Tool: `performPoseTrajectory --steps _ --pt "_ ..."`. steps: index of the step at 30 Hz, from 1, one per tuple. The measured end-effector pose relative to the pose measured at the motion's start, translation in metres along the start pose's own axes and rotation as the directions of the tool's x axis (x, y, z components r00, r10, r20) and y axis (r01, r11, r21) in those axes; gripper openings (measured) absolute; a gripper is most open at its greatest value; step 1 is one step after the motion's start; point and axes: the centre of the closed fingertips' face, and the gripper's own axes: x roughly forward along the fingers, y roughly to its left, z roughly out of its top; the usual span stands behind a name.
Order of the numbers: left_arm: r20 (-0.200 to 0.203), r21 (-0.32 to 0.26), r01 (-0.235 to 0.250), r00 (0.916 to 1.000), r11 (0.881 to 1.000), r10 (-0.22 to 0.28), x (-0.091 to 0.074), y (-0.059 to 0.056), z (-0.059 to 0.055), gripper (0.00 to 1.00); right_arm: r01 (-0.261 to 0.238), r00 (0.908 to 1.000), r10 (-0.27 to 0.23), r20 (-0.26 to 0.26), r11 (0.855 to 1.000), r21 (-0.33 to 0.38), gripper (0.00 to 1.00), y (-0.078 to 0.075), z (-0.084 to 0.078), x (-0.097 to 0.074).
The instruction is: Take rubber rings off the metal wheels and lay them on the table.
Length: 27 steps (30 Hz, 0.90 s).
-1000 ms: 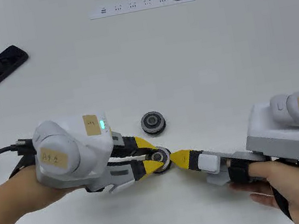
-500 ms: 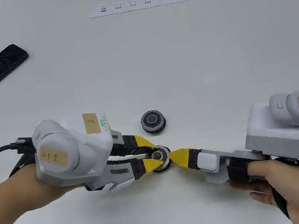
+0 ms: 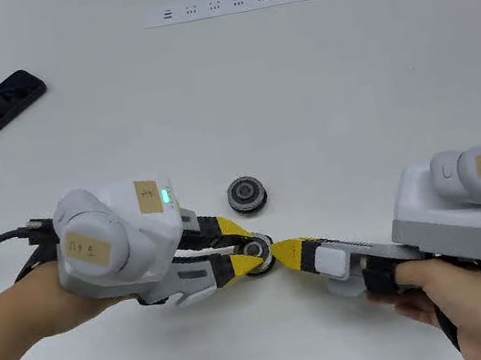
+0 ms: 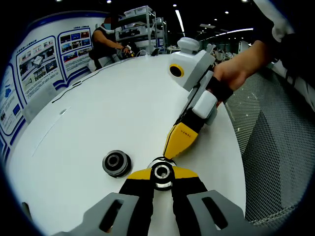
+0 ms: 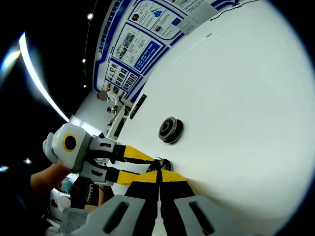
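Over the white tabletop (image 3: 371, 75), near its front edge, the left tongs (image 3: 251, 252) were clamped on one small metal wheel (image 4: 162, 173), one yellow tip on each side of it. The wheel was held low, and I could not tell whether it touched the surface. The right tongs (image 5: 158, 173) came in from the opposite side with their tips pressed together and the point right against the wheel's rim. I couldn't make out whether any of the black rubber ring (image 4: 153, 166) was caught between them. A second wheel (image 3: 247, 195), also wearing a dark ring, lay flat just beyond the two tools.

The wheel looked hard and dense for its size, and smooth enough to twist out of a loose hold, so a firm grip across its sides seemed right. The ring, I judged, would be soft, stretchy and seated snugly. The best place to take it would be its outer edge, nipping a little and peeling it sideways off the rim. Taken too thinly, it might snap back.
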Motion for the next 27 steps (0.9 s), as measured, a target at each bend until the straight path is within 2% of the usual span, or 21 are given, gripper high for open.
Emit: performPoseTrajectory --steps 9,27 --pt "0.000 -0.005 -0.001 1.0000 1.000 0.001 -0.0002 0.0002 0.0000 0.13 0.020 0.9998 -0.020 0.000 0.999 -0.042 0.00 0.0022 0.0001 0.0006" --pt "-0.011 0.002 0.010 0.9999 1.000 -0.010 0.0001 0.0012 -0.0012 0.13 0.027 0.9995 -0.029 -0.013 0.991 -0.128 0.00 0.0059 0.0002 0.0026"
